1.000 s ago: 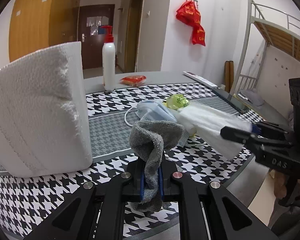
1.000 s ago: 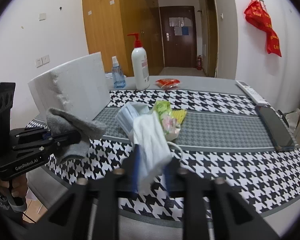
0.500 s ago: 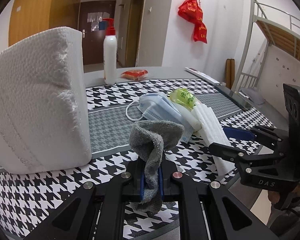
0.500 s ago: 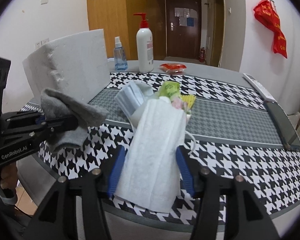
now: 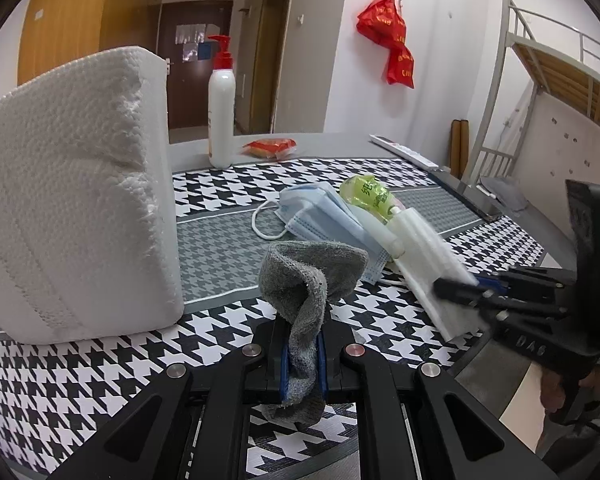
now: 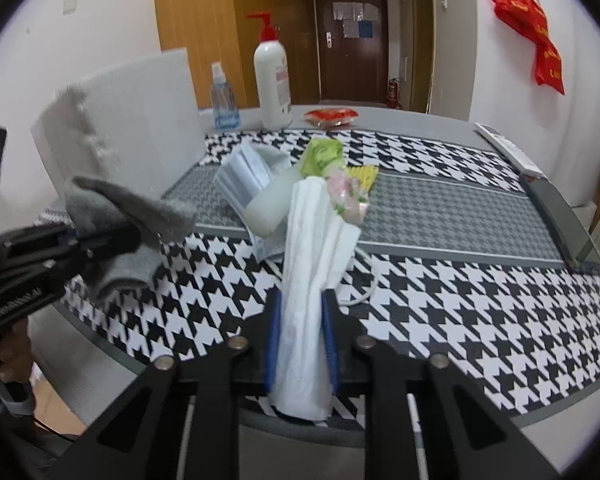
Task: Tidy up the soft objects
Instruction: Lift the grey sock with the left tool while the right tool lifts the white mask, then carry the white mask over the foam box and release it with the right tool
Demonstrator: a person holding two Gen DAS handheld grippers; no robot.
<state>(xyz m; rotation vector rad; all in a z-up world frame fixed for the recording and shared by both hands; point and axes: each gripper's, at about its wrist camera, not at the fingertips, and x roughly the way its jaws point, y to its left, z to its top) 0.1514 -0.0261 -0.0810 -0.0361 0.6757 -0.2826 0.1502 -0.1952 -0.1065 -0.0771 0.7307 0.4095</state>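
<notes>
While the grey sock [image 5: 308, 280] was clamped between the blue pads of the left gripper [image 5: 303, 364], its upper part flopping forward over the houndstooth cloth [image 5: 100, 376], the white folded cloth [image 6: 312, 280] was seen pinched in the right gripper [image 6: 302, 344]. The right jaws had just been closing, and the white cloth was caught between them, bunched into long pleats, its far end still resting on the pile. That pile lay near the table's middle: a blue face mask [image 5: 320, 212], a green packet [image 5: 366, 194] and a small pale bottle [image 6: 268, 204], all touching one another. A large paper-towel block [image 5: 76, 200] stood upright at the left, with a pump bottle [image 5: 221, 112] well behind it.

The step in hand was judged to be lifting the white cloth clear of the pile. It would be done well if the cloth were raised slowly and drawn back towards the table edge, so that the packet and mask leaning on its far end were not dragged along. The grip was taken near one end, so sagging was to be expected; a firm squeeze would have to be kept. The sock was best held aside, apart from the other gripper
</notes>
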